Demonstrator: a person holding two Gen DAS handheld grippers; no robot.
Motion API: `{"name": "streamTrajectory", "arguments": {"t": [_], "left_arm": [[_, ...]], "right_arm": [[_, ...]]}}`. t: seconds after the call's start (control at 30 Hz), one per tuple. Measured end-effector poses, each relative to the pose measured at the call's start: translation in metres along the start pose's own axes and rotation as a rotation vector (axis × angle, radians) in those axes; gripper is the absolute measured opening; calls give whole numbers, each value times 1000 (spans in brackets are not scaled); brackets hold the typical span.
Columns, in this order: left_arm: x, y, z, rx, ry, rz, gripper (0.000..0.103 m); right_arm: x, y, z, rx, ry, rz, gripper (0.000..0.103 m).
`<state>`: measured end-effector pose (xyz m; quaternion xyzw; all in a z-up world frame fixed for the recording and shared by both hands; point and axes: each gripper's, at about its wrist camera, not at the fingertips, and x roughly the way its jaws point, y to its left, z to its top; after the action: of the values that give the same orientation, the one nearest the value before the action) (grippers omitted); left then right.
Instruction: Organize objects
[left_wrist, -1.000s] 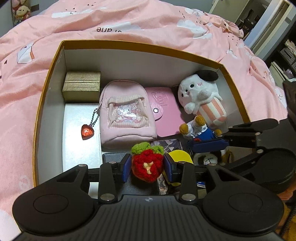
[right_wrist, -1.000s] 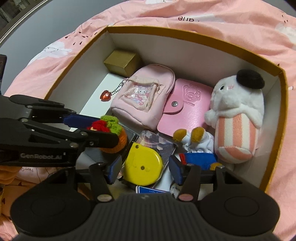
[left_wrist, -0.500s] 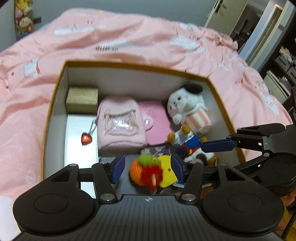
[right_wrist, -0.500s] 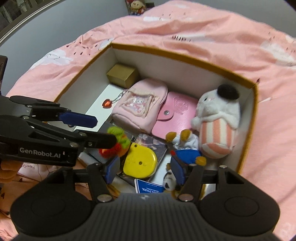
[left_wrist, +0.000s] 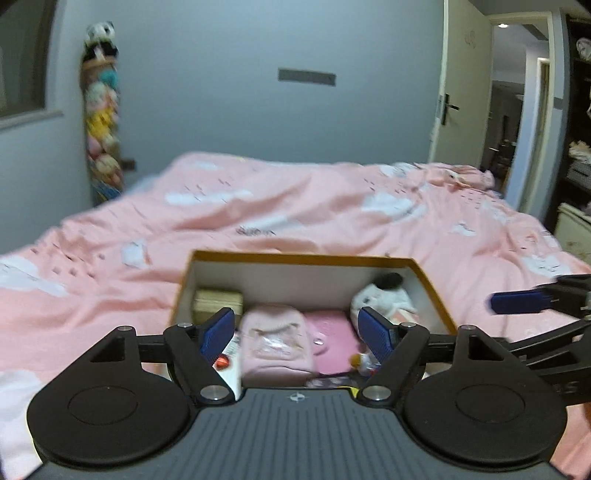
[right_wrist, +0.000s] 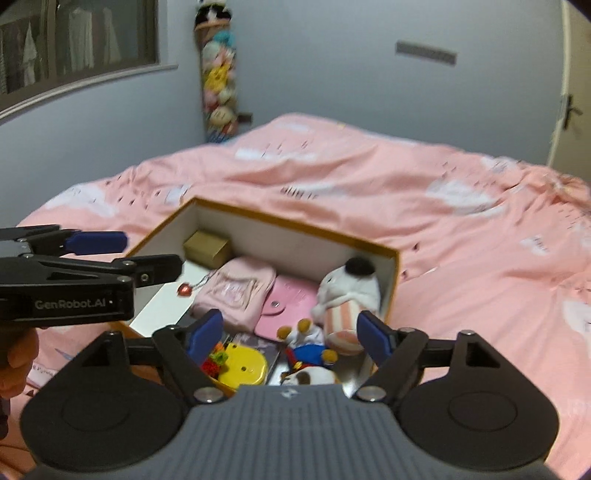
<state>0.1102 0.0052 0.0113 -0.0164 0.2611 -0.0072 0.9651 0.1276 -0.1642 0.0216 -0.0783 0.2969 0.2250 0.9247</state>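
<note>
Both claws are spreading with nothing between their pads — the left claw (left_wrist: 297, 338) and the right claw (right_wrist: 290, 334) each frame the open cardboard box (right_wrist: 295, 230) at lower centre, resting on the pink bedspread (right_wrist: 424, 199). Inside lie a gold box (right_wrist: 207, 247), pink mini backpack (right_wrist: 236, 291), pink wallet (right_wrist: 286, 304), white plush (right_wrist: 349, 295), yellow disc (right_wrist: 243, 367) and, blurred, what looks like the crocheted strawberry (right_wrist: 216, 360) at the near edge.

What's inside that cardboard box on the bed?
In the box: a gold case, pink pouch, pink wallet, striped plush, yellow disc, small toys. Things beneath are covered.
</note>
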Motion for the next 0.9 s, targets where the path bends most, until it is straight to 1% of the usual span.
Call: {"name": "streamTrajectory", "arguments": {"t": [0.03, 0.07, 0.13, 0.23, 0.4, 0.57, 0.9], "left_arm": [[-2, -1, -2, 14, -8, 27, 90], [-3, -3, -4, 30, -11, 60, 90], [-4, -4, -8, 57, -12, 79, 91], [-6, -5, -16, 55, -2, 81, 91], [-4, -4, -30, 9, 47, 60, 91], [-4, 0, -42, -18, 99, 55, 91], [-4, 3, -44, -45, 120, 50, 91]], "right_arm": [[-5, 2, -4, 5, -18, -16, 90], [-9, 3, -8, 11, -37, -31, 91], [-14, 6, -15, 20, -64, -60, 92], [-17, 7, -27, 41, -85, -93, 95], [-16, 8, -39, 91, -77, -111, 96], [-15, 13, -45, 74, -70, -117, 96], [-11, 18, -47, 66, -57, -114, 97]]}}
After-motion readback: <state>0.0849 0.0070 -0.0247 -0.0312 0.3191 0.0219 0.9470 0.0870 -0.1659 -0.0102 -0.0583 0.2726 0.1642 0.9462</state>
